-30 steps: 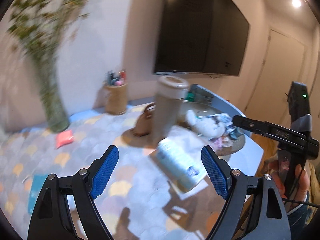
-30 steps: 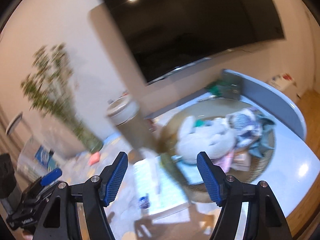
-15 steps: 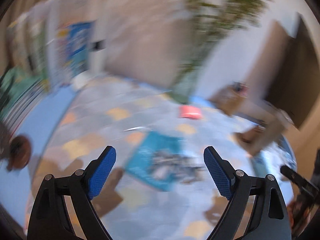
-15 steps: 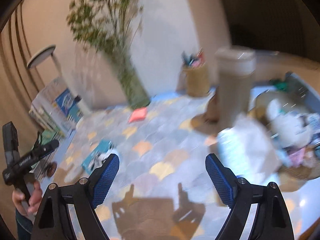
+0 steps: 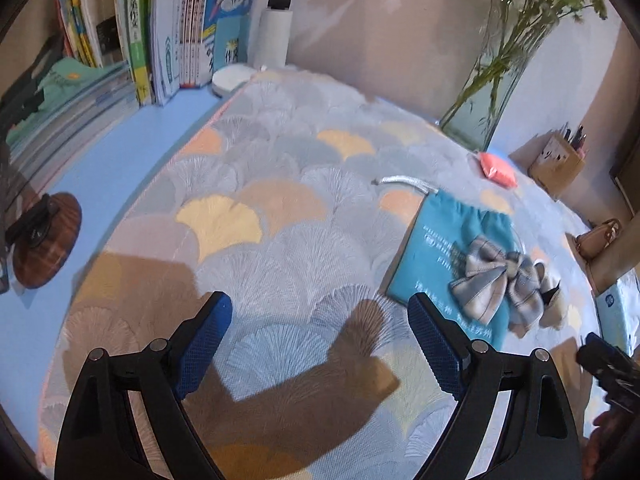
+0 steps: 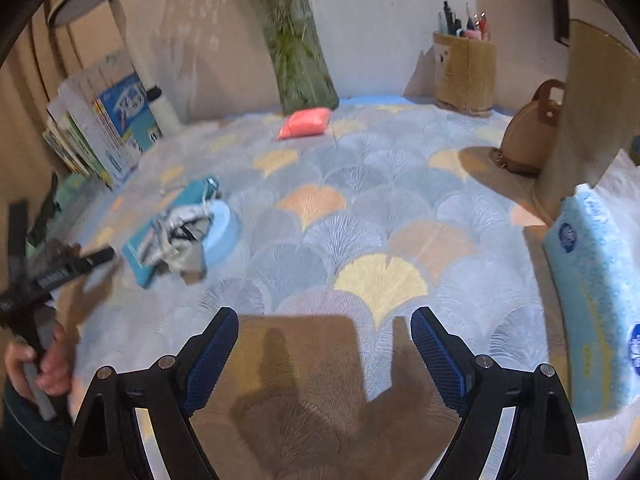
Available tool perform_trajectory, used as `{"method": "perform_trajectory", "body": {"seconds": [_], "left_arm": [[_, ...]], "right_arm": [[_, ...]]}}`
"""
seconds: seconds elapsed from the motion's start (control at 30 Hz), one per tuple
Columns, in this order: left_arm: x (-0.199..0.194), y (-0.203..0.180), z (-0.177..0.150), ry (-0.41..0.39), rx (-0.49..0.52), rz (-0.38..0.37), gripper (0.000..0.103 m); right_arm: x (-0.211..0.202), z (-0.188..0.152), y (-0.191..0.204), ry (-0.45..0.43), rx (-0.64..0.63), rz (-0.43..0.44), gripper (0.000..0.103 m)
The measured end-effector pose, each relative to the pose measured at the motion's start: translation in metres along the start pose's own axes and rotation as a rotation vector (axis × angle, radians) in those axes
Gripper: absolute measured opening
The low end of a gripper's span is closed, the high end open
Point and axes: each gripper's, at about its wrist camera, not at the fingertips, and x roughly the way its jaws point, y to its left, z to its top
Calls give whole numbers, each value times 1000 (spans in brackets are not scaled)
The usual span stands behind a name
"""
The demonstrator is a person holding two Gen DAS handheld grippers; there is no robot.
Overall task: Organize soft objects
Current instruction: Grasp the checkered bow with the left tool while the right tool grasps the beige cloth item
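Note:
A teal drawstring pouch [image 5: 436,248] lies flat on the patterned tablecloth [image 5: 280,216], with a grey plaid fabric bow [image 5: 500,284] on top of it. My left gripper [image 5: 320,304] hovers open and empty over bare cloth, to the left of the pouch. In the right wrist view the pouch [image 6: 140,248] and bow [image 6: 180,236] lie far left, and a pink soft packet [image 6: 304,128] sits by the vase. My right gripper [image 6: 325,316] is open and empty above the cloth. A blue tissue pack [image 6: 596,300] lies at its right.
Books [image 5: 168,28] stand along the back left, beside a round wooden piece [image 5: 46,236]. A glass vase [image 6: 300,60] with stems, a pen holder [image 6: 466,72], a brown bag [image 6: 528,132] and a tall beige container [image 6: 592,120] line the far side.
Both views have swung away from the TV and basket, leftward and down over the cloth. The right jaws stand wider than a second ago. The pouch and bow have come into view.

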Motion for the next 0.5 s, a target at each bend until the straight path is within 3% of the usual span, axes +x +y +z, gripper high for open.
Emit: {"method": "perform_trajectory", "body": {"seconds": [0.1, 0.33, 0.5], "left_arm": [[-1, -3, -1, -1, 18, 1, 91], [3, -10, -1, 16, 61, 12, 98], [4, -6, 0, 13, 50, -6, 99]], "right_arm": [[10, 1, 0, 32, -1, -59, 87], [20, -1, 15, 74, -76, -130, 103], [23, -1, 15, 81, -81, -139, 103]]}}
